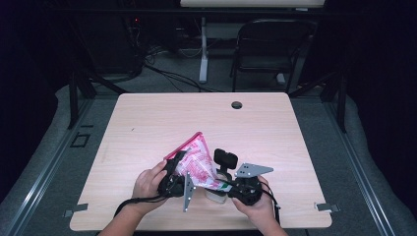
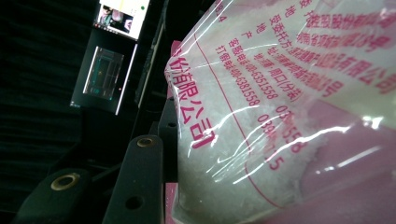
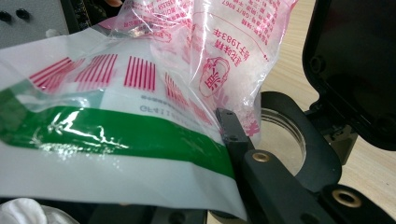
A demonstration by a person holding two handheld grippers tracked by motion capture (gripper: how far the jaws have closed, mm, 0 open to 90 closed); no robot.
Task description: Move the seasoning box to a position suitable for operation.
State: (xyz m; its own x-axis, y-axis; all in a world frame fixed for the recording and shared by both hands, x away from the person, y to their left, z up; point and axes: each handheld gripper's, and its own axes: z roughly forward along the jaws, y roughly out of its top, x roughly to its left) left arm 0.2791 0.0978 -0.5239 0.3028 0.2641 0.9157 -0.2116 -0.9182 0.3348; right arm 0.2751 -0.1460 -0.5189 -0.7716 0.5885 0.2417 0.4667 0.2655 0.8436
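A clear plastic bag with pink print and white grains inside hangs tilted over the table between both hands. My left gripper is shut on its left side; one black finger lies against the film of the bag. My right gripper is shut on the bag's lower end, a white part with a green stripe; one finger shows beside it. Under the bag stands a small white jar with its black flip lid raised. The round jar mouth lies just beyond my right finger.
The wooden table has a small round hole near its far edge. A black chair and a white desk leg stand behind the table. Dark curtains close in both sides.
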